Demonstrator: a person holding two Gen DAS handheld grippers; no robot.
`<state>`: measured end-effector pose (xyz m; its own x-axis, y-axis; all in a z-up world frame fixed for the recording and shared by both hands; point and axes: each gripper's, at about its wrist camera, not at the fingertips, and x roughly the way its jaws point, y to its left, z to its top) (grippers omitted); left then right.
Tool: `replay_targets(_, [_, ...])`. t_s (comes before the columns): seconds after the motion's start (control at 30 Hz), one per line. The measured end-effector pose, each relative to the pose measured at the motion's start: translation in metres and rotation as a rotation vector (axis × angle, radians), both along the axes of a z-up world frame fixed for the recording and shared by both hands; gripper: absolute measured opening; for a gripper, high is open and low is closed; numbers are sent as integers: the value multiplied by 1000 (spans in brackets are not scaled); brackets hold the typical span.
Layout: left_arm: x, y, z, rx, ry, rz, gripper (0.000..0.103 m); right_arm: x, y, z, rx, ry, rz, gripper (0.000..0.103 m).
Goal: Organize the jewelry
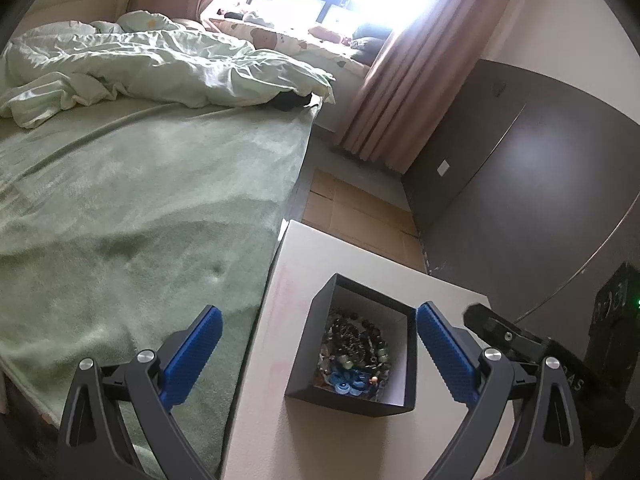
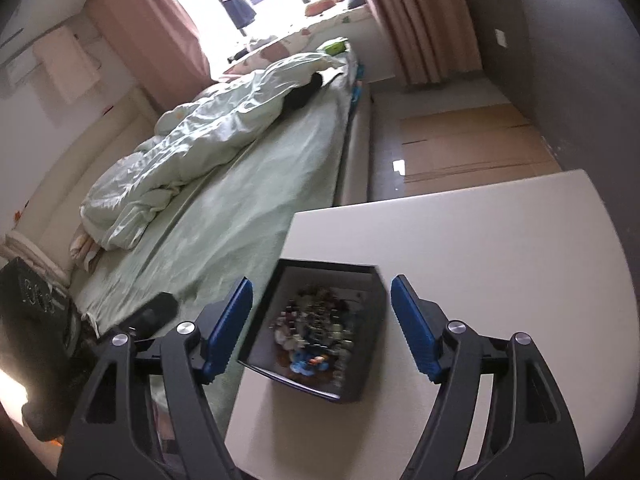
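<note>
A dark open box point(image 1: 310, 360) stands on a white table point(image 1: 360, 256). It holds a heap of bead bracelets and blue rings point(image 1: 356, 354). My left gripper point(image 1: 318, 328) is open and empty above the table, its blue pads on either side of the box. In the right wrist view the same box point(image 2: 366, 364) with the jewelry point(image 2: 316, 332) sits between the wide-open, empty fingers of my right gripper point(image 2: 320, 296). The right gripper's black tip point(image 1: 486, 320) also shows at the right in the left wrist view.
A bed with a green blanket point(image 1: 140, 216) and a crumpled duvet point(image 1: 160, 68) lies left of the table. A dark wall panel point(image 1: 540, 184) stands to the right. Cardboard point(image 1: 352, 208) covers the floor beyond the table. Pink curtains point(image 1: 420, 64) frame a bright window.
</note>
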<state>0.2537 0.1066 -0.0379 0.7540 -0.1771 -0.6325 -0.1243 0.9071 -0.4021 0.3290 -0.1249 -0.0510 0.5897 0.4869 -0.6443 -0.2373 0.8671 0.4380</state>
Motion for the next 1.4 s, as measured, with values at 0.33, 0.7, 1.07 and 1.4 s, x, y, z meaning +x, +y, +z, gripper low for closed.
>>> replay_targets(0.33, [-21, -22, 23, 61, -43, -41, 94, -27, -56, 6, -37, 21, -84, 72])
replay_targets(0.7, [-62, -63, 36, 206, -77, -157, 94, -85, -105, 15, -73, 8, -190, 89])
replay_targets(1.07, [-108, -66, 44, 194, -95, -128, 94, -146, -125, 41, -97, -81, -217, 98])
replay_targets(1.4, [-165, -84, 63, 302, -166, -157, 94, -200, -125, 56, -155, -140, -205, 98])
